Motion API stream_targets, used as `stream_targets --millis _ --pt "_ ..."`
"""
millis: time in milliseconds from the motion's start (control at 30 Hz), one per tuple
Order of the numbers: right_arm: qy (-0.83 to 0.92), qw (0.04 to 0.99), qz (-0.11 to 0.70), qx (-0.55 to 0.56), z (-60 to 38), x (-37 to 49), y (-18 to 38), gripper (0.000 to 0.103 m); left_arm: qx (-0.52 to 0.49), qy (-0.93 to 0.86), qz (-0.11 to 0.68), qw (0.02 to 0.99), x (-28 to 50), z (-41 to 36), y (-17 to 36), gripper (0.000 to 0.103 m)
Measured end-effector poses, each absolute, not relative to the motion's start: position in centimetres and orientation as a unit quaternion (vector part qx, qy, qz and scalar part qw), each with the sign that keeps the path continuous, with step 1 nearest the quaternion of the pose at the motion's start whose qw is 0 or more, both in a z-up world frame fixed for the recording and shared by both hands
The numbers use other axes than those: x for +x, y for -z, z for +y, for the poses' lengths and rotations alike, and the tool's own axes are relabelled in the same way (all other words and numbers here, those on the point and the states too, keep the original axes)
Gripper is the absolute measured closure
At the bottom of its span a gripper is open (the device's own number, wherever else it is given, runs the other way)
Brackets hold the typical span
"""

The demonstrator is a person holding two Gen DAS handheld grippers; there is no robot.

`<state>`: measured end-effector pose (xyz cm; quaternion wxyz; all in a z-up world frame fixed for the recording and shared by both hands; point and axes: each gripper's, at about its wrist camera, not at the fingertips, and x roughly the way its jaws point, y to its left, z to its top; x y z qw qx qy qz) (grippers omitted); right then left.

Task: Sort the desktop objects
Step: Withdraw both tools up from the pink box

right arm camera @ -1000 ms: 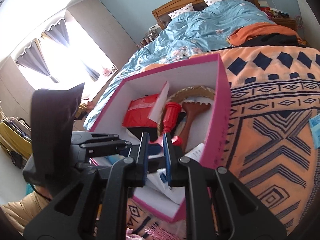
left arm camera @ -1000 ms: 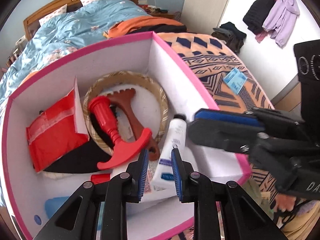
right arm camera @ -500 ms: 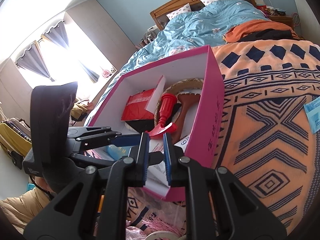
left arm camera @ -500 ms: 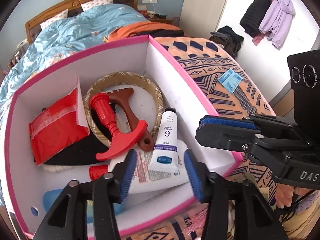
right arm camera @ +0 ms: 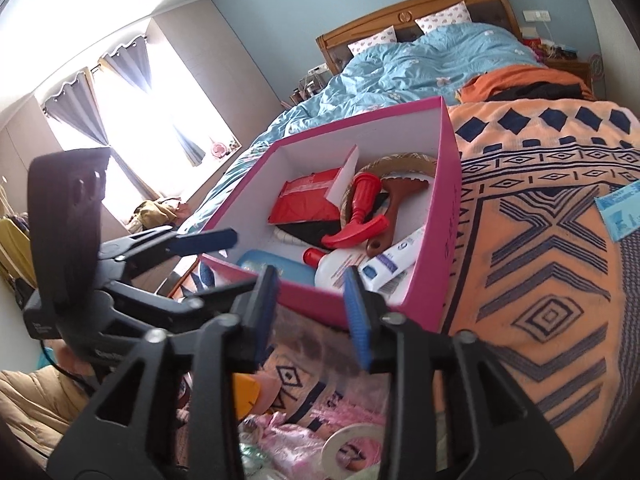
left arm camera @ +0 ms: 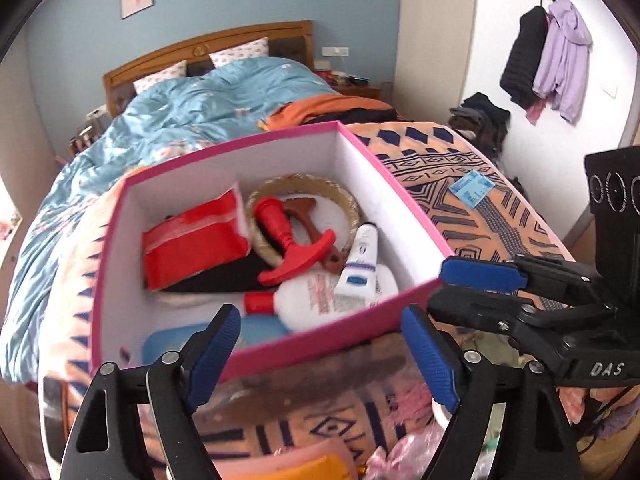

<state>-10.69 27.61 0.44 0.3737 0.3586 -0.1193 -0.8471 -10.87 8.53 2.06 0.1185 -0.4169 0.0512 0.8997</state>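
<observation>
A pink box [left arm camera: 224, 172] with white inner walls lies on the bed. In it are a red pouch [left arm camera: 192, 240], a woven ring [left arm camera: 304, 184], a red T-handled tool [left arm camera: 284, 240], a brown comb [left arm camera: 308, 220], a white tube [left arm camera: 360, 256] and a white bottle with a red cap [left arm camera: 320, 300]. My left gripper [left arm camera: 320, 344] hangs in front of the box's near wall, its jaws opening wide with nothing between them. My right gripper [right arm camera: 311, 292] is near the same wall of the pink box [right arm camera: 444, 240], jaws opening and empty. The white tube [right arm camera: 396, 260] rests on the bottle.
A blue packet [left arm camera: 470, 188] lies on the orange patterned blanket [right arm camera: 540, 280] right of the box. A blue duvet [left arm camera: 200, 104] covers the far bed. Pink plastic bags and a tape roll [right arm camera: 352, 444] clutter the space under the grippers. Jackets [left arm camera: 548, 60] hang on the right wall.
The left jaws spread and let go of the white tube, which now lies in the box. Both grippers pulled back from the box. The right jaws, shut before, have parted.
</observation>
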Motion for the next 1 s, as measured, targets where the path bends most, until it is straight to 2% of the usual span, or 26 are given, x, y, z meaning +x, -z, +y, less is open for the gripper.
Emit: stream_targets --millis 33,167,300,367,467,633,1000 --pt "0.85 0.372 -0.116 0.355 27.5 -10.1 -0.5 0.054 -0.416 -0.901 0.05 0.112 -10.4 8.3 -2.1 0.014" --pt "0.861 0.363 -0.085 0.346 26.7 -7.8 -0.5 0.044 -0.414 -0.905 0.04 0.088 -8.2 7.1 -1.8 0.005" --pt "0.866 0.356 -0.066 0.345 25.7 -6.0 0.0 0.039 -0.418 -0.906 0.02 0.068 -6.3 5.8 -1.2 0.002" --pt "0.874 0.341 -0.052 0.343 25.2 -5.2 0.3 0.029 -0.427 -0.902 0.005 0.059 -5.6 5.0 -0.4 0.002" --pt "0.882 0.324 -0.033 0.342 24.3 -4.5 1.0 0.023 -0.441 -0.897 -0.004 0.041 -5.1 4.2 0.8 0.002" --pt "0.881 0.313 -0.024 0.353 23.0 -3.7 2.1 0.018 -0.456 -0.89 -0.025 0.022 -4.5 3.1 2.0 0.002" --pt "0.886 0.303 -0.017 0.351 21.8 -3.0 2.4 0.017 -0.439 -0.899 -0.01 -0.001 -3.7 2.8 2.3 0.002"
